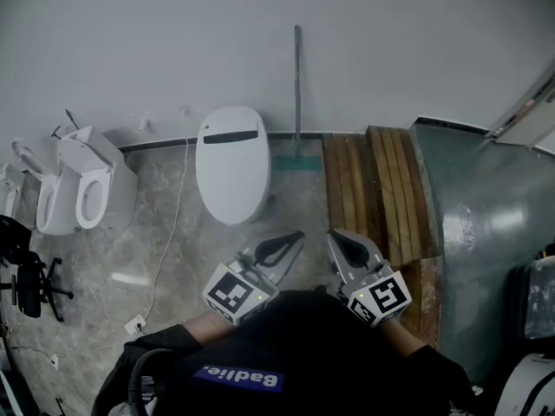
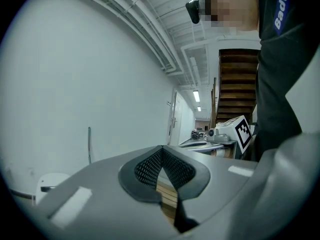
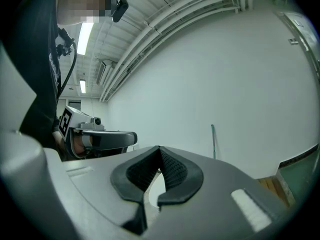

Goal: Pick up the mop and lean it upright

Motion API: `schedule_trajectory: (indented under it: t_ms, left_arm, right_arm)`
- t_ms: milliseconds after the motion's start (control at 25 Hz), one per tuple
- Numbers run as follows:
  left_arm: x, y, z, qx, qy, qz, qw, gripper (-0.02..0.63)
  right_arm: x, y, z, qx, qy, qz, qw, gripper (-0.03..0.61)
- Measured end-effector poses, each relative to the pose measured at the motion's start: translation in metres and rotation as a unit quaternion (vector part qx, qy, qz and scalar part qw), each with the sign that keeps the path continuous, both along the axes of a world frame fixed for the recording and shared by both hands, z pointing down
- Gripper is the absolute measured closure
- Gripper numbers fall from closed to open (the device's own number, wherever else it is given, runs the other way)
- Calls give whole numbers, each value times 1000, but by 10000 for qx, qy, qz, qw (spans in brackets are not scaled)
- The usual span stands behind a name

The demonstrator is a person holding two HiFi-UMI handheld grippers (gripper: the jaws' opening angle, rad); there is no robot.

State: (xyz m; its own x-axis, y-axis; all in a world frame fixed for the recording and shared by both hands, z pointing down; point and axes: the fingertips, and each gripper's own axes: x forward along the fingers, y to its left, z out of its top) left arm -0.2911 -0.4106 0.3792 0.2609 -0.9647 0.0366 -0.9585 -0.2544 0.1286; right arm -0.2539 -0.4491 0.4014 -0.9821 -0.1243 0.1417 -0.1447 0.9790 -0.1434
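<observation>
You face a plain white wall (image 1: 173, 42); grey marbled floor (image 1: 165, 241) below; white toilets (image 1: 232, 163) near the wall; wooden planks (image 1: 373, 189) at right; strip light (image 3: 85, 36) lit overhead.

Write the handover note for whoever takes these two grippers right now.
Left hand-held gripper: shut, empty.
Right hand-held gripper: shut, empty.
Long-handled mop with green head: upright against the white wall, between the white toilet and the brown wooden planks, away from both grippers.
Done: mop appears leaned upright.
Left: probably nothing; just confirm it is stable.
</observation>
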Motion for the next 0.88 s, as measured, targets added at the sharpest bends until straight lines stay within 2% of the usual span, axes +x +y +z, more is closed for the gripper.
schedule_trajectory:
  t_ms: [880]
  left_arm:
    - [3,6,-3,-7,-143,-27,9999,594]
  right_arm:
    - [6,3,3,95,-62,-54,9999,575]
